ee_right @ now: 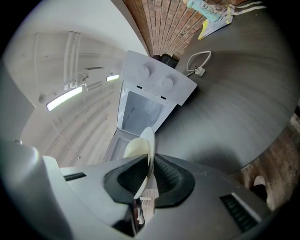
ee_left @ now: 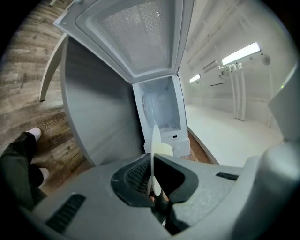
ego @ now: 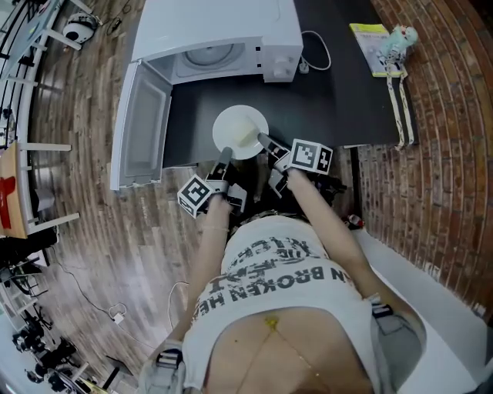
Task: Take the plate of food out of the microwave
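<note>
**White T-shirt up close, plate out in front of the microwave**

Shirt fills the bottom of the head view, and both forearms reach forward from it with a gripper each. The left gripper is pinched onto the near-left rim of the plate and the right gripper onto the near-right rim, so both are clamped on it. Each gripper view shows the rim edge-on, sandwiched between the dark pads with the jaws nearly together around it.

On the plate there's a pale yellowish lump of food, sitting toward the right gripper's side. Can't tell what it actually is. The plate is level over the black table, just in front of the microwave and fully outside it. Whether it's touching the tabletop, I can't say.

The microwave is white, with its door swung wide open to the left, out over the wood floor. Inside the cavity you can see the round glass turntable.

Other stuff on the table: a white cable looped just right of the microwave, and near the far right corner a yellow booklet with a small toy figure right beside it.
</note>
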